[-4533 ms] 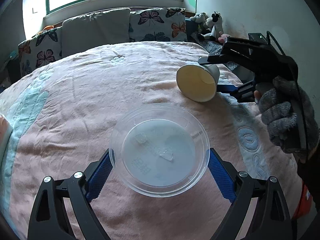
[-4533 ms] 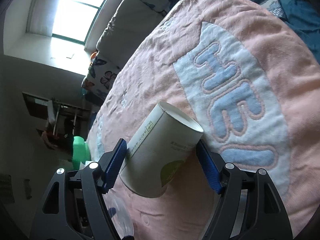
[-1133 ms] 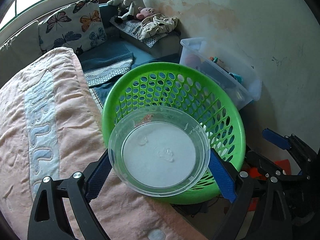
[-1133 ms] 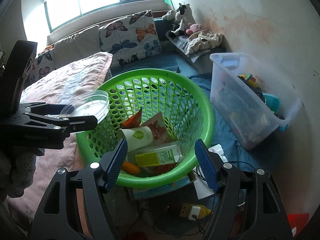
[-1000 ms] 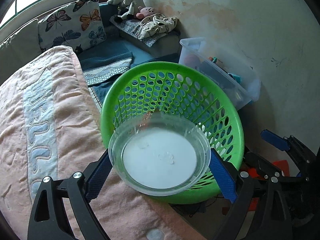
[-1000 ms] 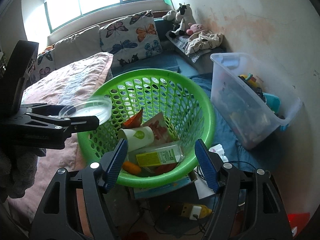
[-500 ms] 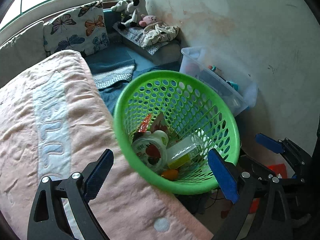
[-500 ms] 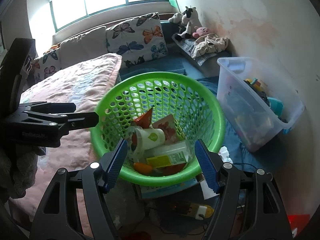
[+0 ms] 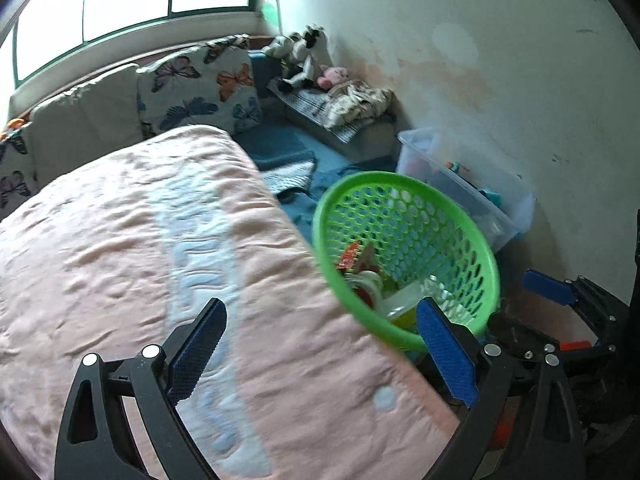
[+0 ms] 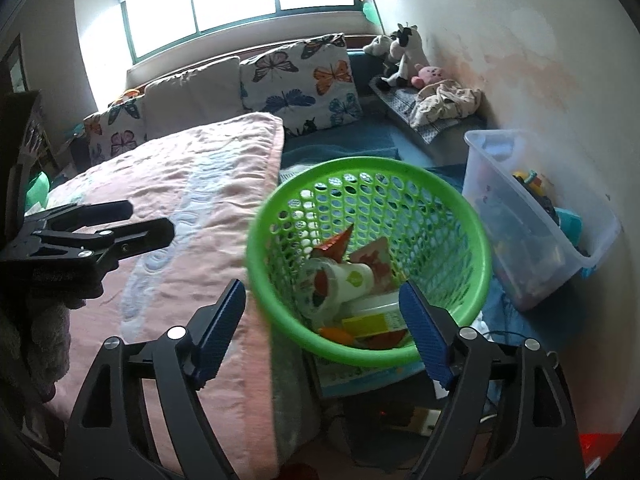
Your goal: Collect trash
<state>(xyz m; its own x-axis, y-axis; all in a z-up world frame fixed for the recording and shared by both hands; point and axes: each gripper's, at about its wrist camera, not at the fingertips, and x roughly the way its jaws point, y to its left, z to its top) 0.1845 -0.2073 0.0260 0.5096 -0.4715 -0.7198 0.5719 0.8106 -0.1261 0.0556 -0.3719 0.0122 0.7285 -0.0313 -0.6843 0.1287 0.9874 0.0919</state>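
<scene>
Bedroom with a pink quilted blanket (image 9: 140,248) over the bed, butterfly-print cushions (image 10: 300,80) under the window behind it. Just beside the blanket's edge, lower down, a round green perforated plastic basket (image 10: 452,208), already holding the collected trash: a white paper cup (image 10: 352,280) lying on its side, a red-and-white wrapper (image 10: 372,258), a yellow-labelled carton (image 10: 372,320) and an orange scrap, with a clear round plastic lid (image 10: 316,284) probably among them, though too blurred to say for sure. Left gripper (image 9: 320,350) over the blanket's edge, jaws spread wide, nothing between them. Right gripper (image 10: 320,330) above the basket's near rim, jaws likewise wide and just opened further, gripping nothing. No loose trash showing on the blanket, so judged near done. Possible trouble: a low swing of either gripper catching the basket rim and tipping it, since it appears to sit on a stack of things rather than flat floor; cables and clutter beneath could snag too. Beyond the basket, against the wall, a clear plastic storage bin (image 10: 520,216) of toys; further back, plush animals (image 10: 400,52).
</scene>
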